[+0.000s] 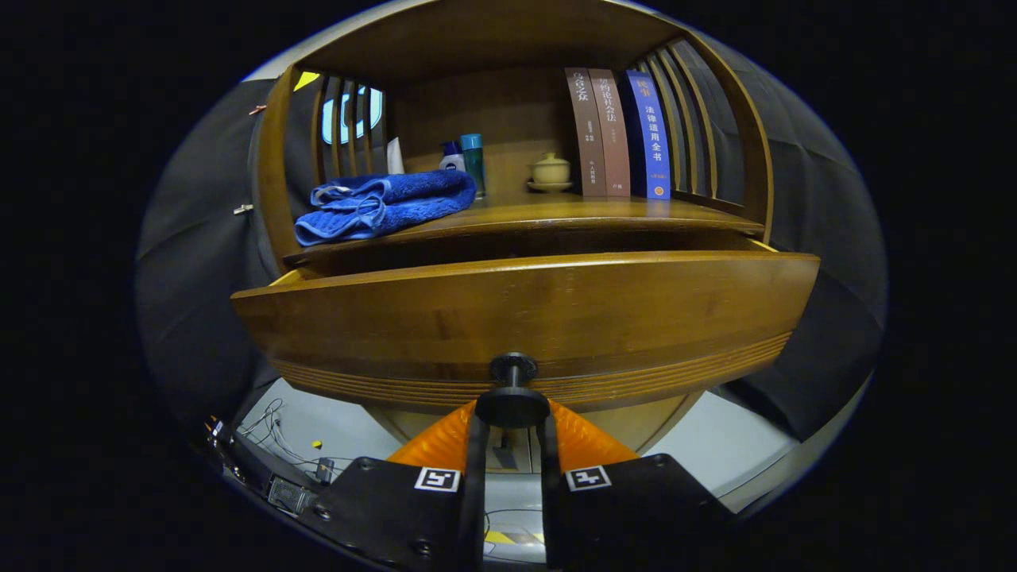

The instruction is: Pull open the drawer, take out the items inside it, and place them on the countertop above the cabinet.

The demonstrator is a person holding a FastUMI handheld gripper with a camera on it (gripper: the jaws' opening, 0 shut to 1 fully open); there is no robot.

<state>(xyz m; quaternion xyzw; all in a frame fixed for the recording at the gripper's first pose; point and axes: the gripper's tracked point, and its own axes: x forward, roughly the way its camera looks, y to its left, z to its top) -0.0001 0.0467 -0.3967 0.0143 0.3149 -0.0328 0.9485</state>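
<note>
The wooden drawer [524, 310] stands pulled out from the cabinet, its curved front facing me. My gripper [512, 413] is shut on the drawer's round black knob [512, 401], one finger on each side of it. A dark gap shows between the drawer's top edge and the countertop [572, 213] above; the inside of the drawer is hidden. On the countertop's left end lies a folded blue towel [381, 205].
Farther back on the countertop stand two small bottles [465, 159], a small lidded cup on a saucer [550, 172] and three upright books [620, 131], fenced by slatted side rails. Below the drawer lie a light floor, cables and small devices [278, 469].
</note>
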